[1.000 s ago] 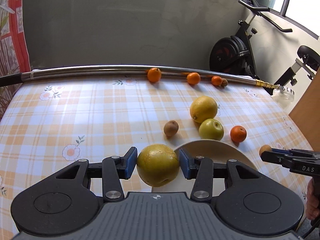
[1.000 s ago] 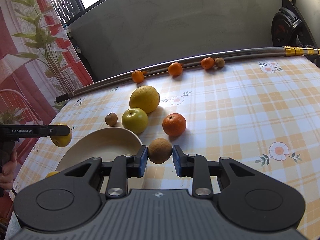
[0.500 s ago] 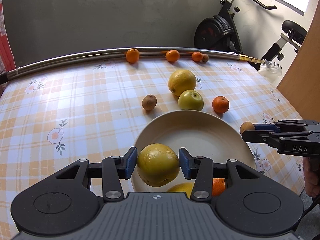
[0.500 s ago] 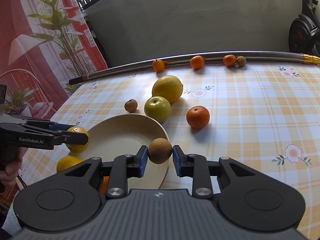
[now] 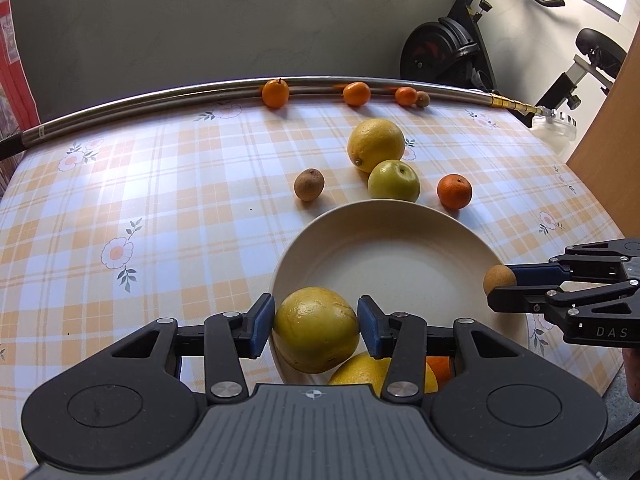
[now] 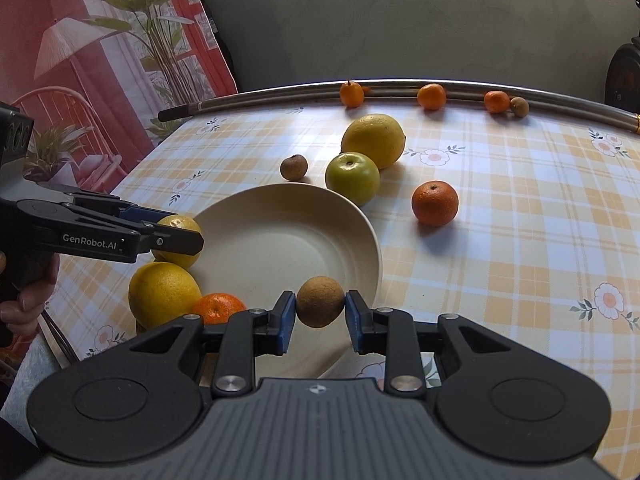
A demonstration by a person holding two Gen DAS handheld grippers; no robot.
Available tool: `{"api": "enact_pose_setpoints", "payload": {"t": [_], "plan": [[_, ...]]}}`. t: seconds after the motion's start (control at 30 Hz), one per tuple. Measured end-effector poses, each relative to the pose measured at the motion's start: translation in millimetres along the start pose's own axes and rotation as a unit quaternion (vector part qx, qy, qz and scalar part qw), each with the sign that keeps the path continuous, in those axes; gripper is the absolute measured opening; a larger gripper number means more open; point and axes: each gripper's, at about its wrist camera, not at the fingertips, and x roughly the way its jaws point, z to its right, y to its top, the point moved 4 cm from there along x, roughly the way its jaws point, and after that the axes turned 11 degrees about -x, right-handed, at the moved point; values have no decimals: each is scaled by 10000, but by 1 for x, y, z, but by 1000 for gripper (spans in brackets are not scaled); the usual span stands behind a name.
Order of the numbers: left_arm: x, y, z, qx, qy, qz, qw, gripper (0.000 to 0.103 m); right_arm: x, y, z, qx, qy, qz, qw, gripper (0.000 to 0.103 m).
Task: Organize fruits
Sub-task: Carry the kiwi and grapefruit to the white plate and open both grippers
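Left gripper point(image 5: 316, 326) clamps a yellow citrus point(image 5: 316, 330) above the near-left rim of the plate point(image 5: 384, 256). Right gripper point(image 6: 320, 316) clamps a small brown fruit point(image 6: 320, 307) above the plate's near-right rim. Recommendation: carry each inward over the bare centre, lower close, then release gently, lest either roll off.

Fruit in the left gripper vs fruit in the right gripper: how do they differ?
Colour: the yellow fruit in the left gripper is smooth and yellow; the brown fruit in the right gripper is dull brown.
Size: the yellow fruit is clearly bigger, spreading its fingers wider.
Shared: both are roundish, clamped, and held above the plate.
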Motion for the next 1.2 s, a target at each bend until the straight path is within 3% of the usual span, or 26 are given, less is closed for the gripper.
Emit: {"api": "enact_pose_setpoints", "payload": {"t": [0.57,1.2], "plan": [[-2,-3,3,-33,27,2,10000,49,12,-11,-25,-346,177,-378,9985,30],[-8,-6,1,-99,-21,11,9999,49,9,-11,-25,-286,155,-409,9986,33]]}}
